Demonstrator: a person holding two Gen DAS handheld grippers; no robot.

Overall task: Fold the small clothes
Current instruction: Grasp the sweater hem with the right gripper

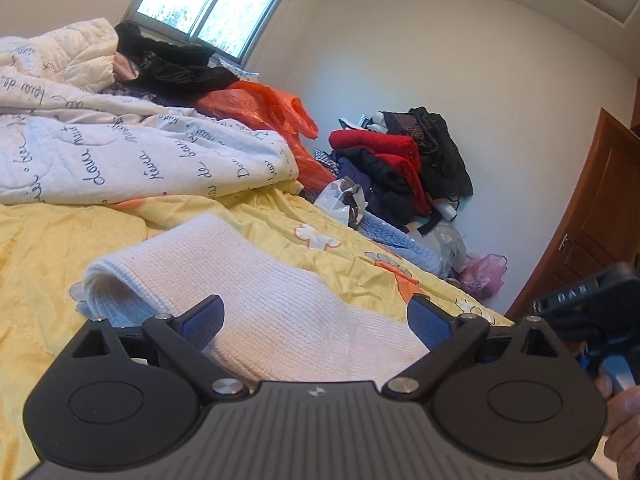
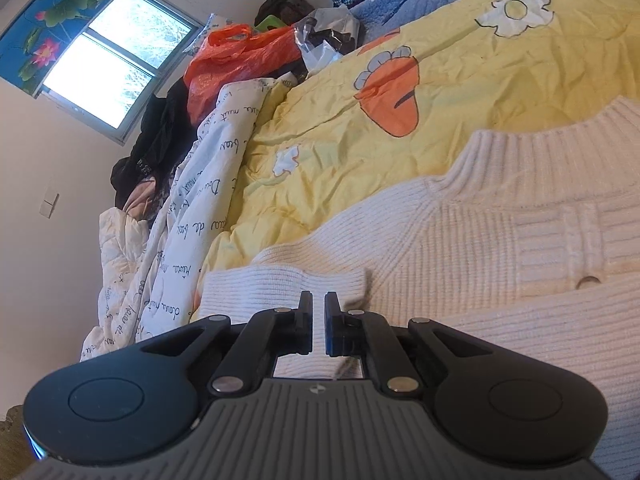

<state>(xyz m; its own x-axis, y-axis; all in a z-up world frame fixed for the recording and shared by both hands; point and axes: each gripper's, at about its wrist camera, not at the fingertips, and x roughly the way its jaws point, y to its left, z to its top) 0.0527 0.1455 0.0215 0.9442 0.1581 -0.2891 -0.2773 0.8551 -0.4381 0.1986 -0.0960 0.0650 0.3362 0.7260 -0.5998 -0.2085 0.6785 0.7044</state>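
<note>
A small cream knitted cardigan [image 2: 500, 240] lies on the yellow bedsheet [image 2: 460, 92], with its ribbed collar at the upper right and a button on the placket. My right gripper [image 2: 318, 312] is nearly shut, with a narrow gap between the fingers, and sits over a sleeve or edge of the cardigan. It grips nothing that I can see. In the left wrist view the cardigan [image 1: 256, 296] shows as a folded white knit. My left gripper [image 1: 316, 316] is open wide just above it. The right gripper's body [image 1: 588, 304] shows at the far right.
A white quilt with script print [image 1: 120, 148] is bunched at the left. An orange plastic bag [image 1: 264, 108] and black clothes [image 1: 168, 64] lie behind it. A pile of red and dark clothes [image 1: 400, 168] lies by the wall. A wooden door [image 1: 592, 216] is at the right.
</note>
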